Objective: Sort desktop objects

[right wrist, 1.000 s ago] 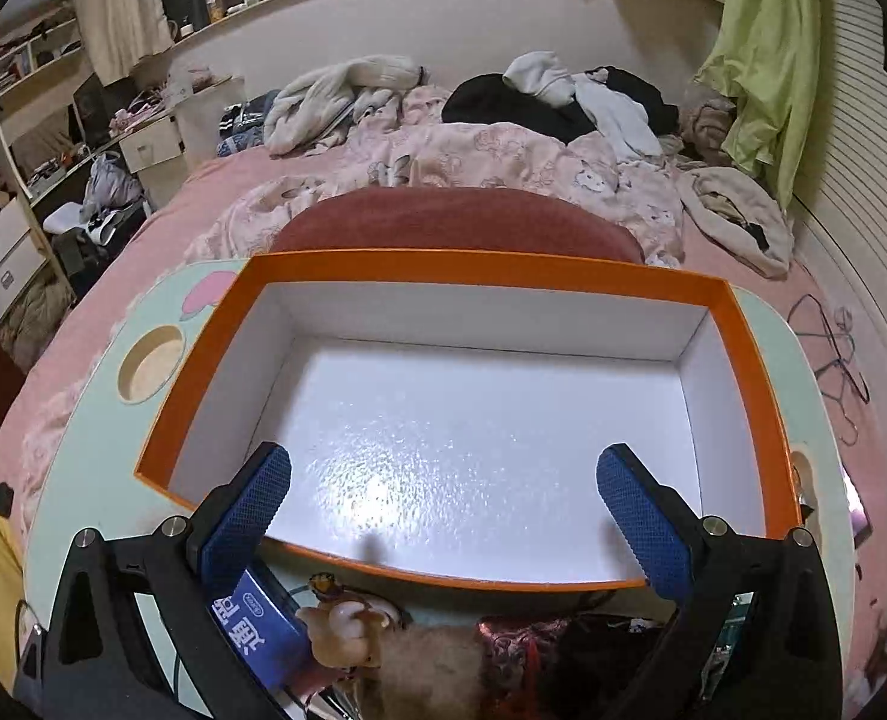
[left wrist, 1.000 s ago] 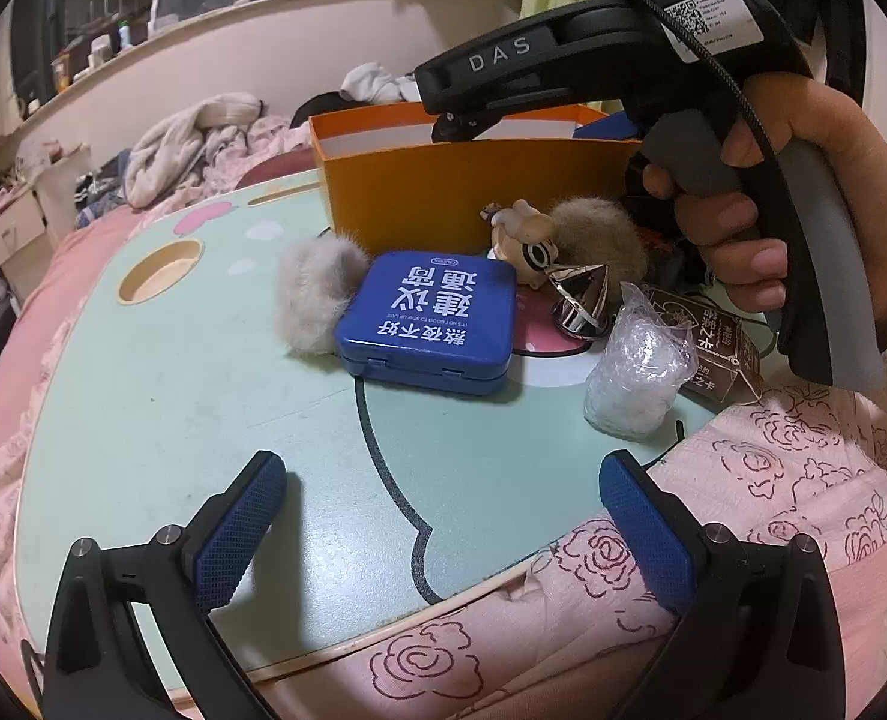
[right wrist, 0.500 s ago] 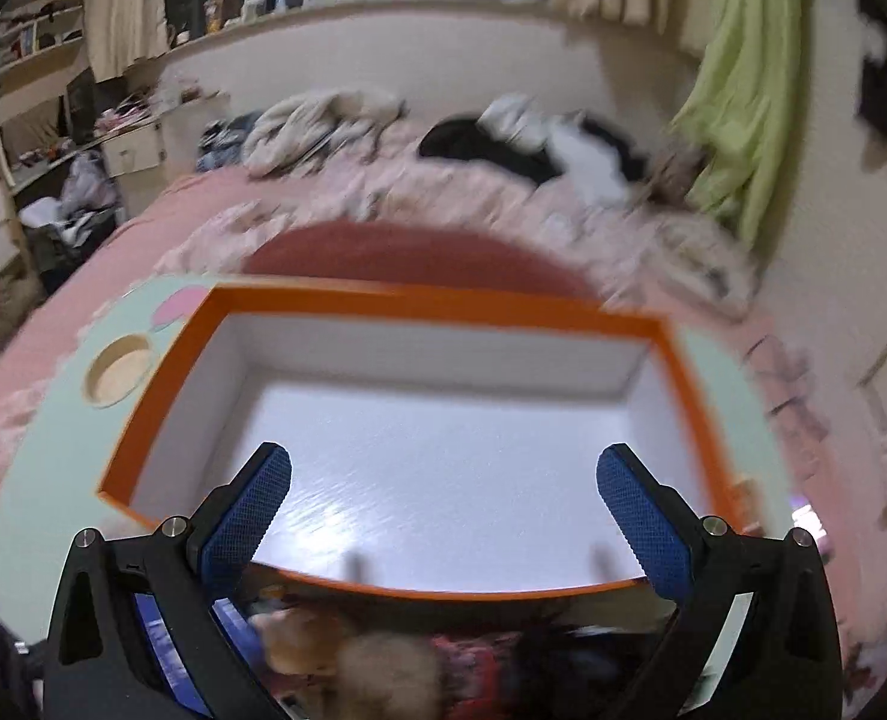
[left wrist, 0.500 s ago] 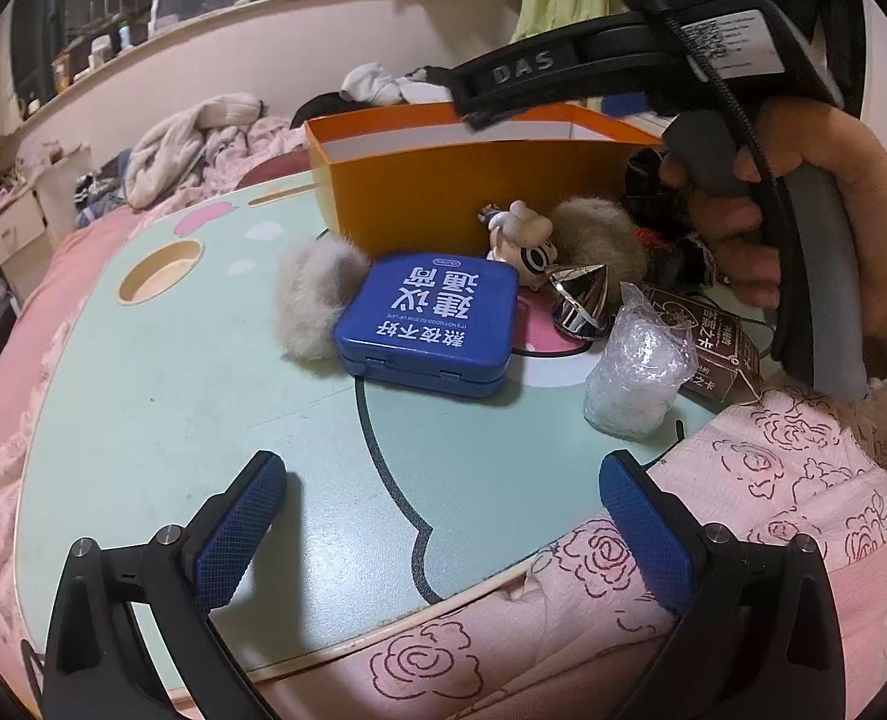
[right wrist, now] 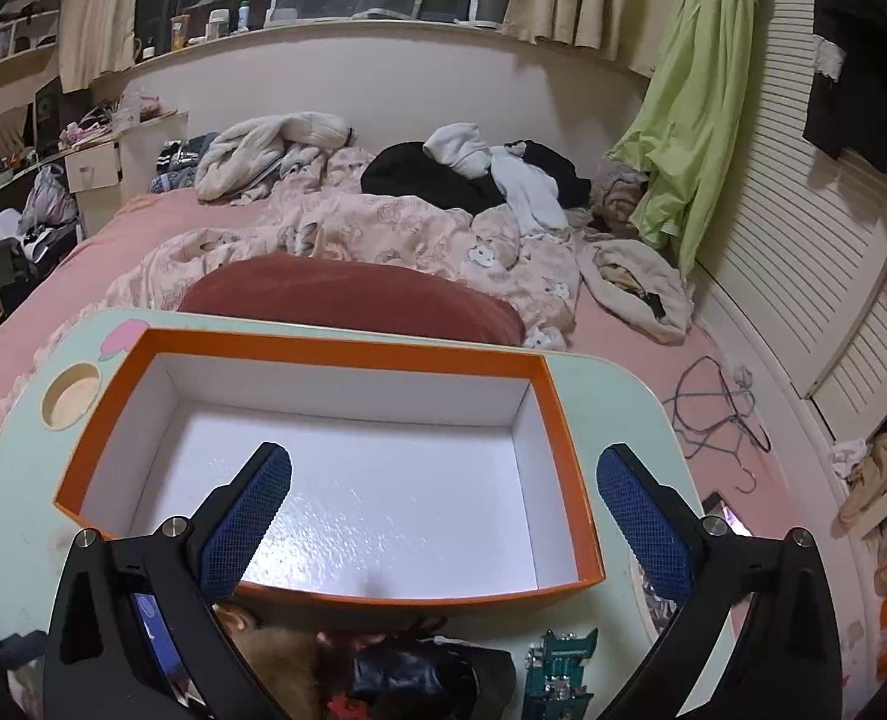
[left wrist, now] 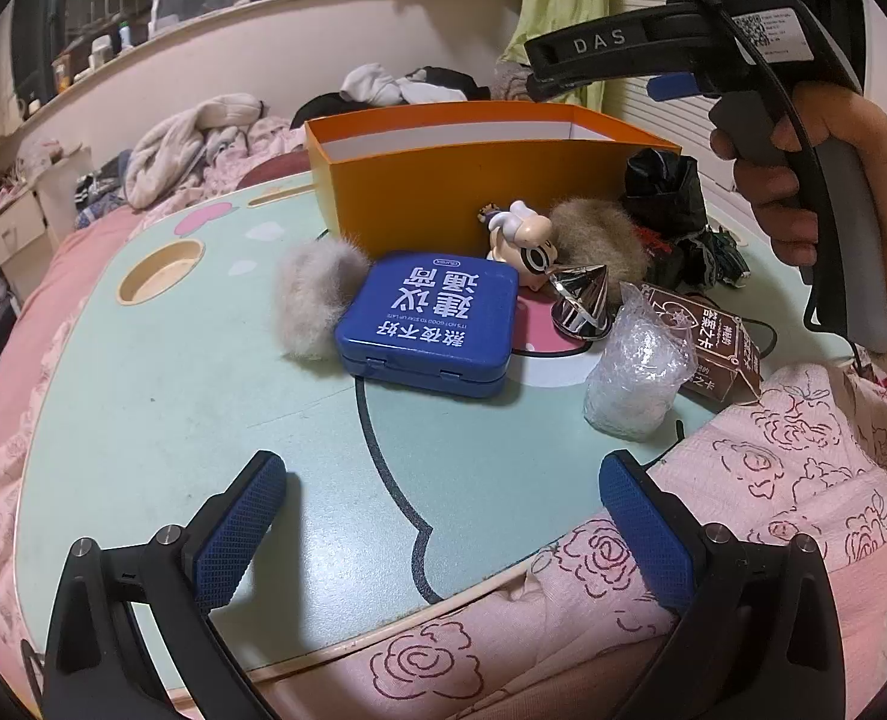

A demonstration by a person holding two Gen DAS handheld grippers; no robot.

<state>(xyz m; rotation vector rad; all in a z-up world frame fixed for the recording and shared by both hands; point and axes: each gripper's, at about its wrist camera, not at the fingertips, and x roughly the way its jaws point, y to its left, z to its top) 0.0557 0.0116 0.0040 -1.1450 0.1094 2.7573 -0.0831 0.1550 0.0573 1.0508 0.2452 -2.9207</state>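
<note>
An orange box (left wrist: 479, 180) with a bare white inside (right wrist: 383, 504) stands at the back of a mint lap table (left wrist: 143, 396). In front of it lie a blue tin (left wrist: 431, 318), a grey fur ball (left wrist: 317, 300), a brown fur ball (left wrist: 599, 240), a small figurine (left wrist: 521, 234), a silver cone (left wrist: 581, 300), a clear plastic wad (left wrist: 635, 378), a brown packet (left wrist: 713, 342) and a black bag (left wrist: 665, 192). My left gripper (left wrist: 443, 516) hangs open near the table's front edge, holding nothing. My right gripper (right wrist: 443, 510) is open high above the box, held by a hand (left wrist: 803, 180).
The table rests on a pink bed with a floral blanket (left wrist: 773, 516). A round cup hole (left wrist: 161, 264) is at the table's left. A dark red cushion (right wrist: 347, 300) sits behind the box. Clothes (right wrist: 473, 174) lie on the bed; a cable (right wrist: 713, 414) lies to the right.
The right gripper has risen and drawn back to the right, so the box looks smaller and further left in its view. The left gripper and the table objects have stayed put.
</note>
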